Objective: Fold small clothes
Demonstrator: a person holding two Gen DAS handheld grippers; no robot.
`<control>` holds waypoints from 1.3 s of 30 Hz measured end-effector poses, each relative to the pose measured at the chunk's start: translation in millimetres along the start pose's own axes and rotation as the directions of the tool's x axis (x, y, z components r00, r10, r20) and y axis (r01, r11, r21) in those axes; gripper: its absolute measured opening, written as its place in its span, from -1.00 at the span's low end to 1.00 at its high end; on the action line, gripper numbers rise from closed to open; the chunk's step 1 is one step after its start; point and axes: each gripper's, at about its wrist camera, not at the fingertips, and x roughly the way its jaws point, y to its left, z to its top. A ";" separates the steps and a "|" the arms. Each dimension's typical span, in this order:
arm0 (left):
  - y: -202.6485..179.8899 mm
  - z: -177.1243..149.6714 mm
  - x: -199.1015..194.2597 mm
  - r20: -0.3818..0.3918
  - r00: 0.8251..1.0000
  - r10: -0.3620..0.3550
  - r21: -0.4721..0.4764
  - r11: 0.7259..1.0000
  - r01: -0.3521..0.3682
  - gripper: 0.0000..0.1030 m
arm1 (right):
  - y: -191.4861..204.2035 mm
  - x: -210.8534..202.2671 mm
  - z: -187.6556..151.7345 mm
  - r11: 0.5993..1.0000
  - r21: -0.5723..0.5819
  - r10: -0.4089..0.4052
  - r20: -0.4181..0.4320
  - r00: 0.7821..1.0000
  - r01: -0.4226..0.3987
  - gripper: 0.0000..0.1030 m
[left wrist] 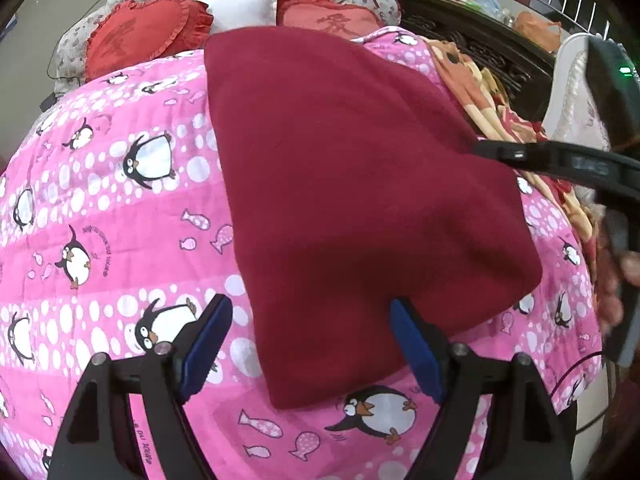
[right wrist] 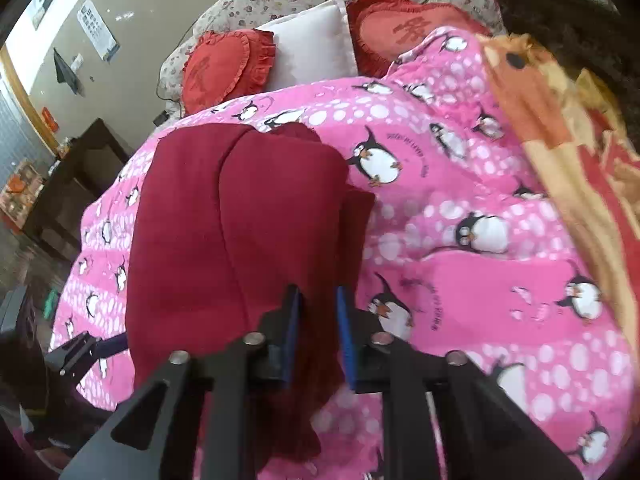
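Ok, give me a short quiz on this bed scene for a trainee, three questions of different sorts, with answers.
1. True or false: the left gripper has its fingers closed on the dark red garment.
2. Which print is on the pink bedspread? A penguins and fish, B flowers, C plain stripes.
3. What lies between the two red heart-shaped cushions at the head of the bed?

Key
1. False: the fingers stand wide open, one either side of the garment's near corner.
2. A.
3. A white pillow.
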 end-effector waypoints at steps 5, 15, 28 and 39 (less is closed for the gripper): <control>0.3 -0.3 -2.1 0.004 1.000 0.004 -0.005 1.000 -0.004 0.64 | 28.9 -30.7 -5.0 0.996 -0.054 0.076 0.048 0.996 -0.074 -1.00; 6.8 -0.8 -8.8 0.007 1.000 0.012 -0.034 0.999 -0.012 0.64 | 33.0 10.3 -21.6 0.997 -0.069 -0.019 -0.033 0.999 0.016 -0.77; 49.5 41.6 -15.3 0.086 0.985 -0.146 -0.198 0.967 0.161 0.96 | -15.7 7.5 -7.0 0.977 0.154 0.145 0.023 0.989 -0.147 -0.19; 59.5 56.7 51.1 0.037 0.954 -0.298 -0.298 0.908 0.295 0.99 | -35.6 72.1 2.1 0.896 0.260 0.368 0.014 0.930 -0.359 0.09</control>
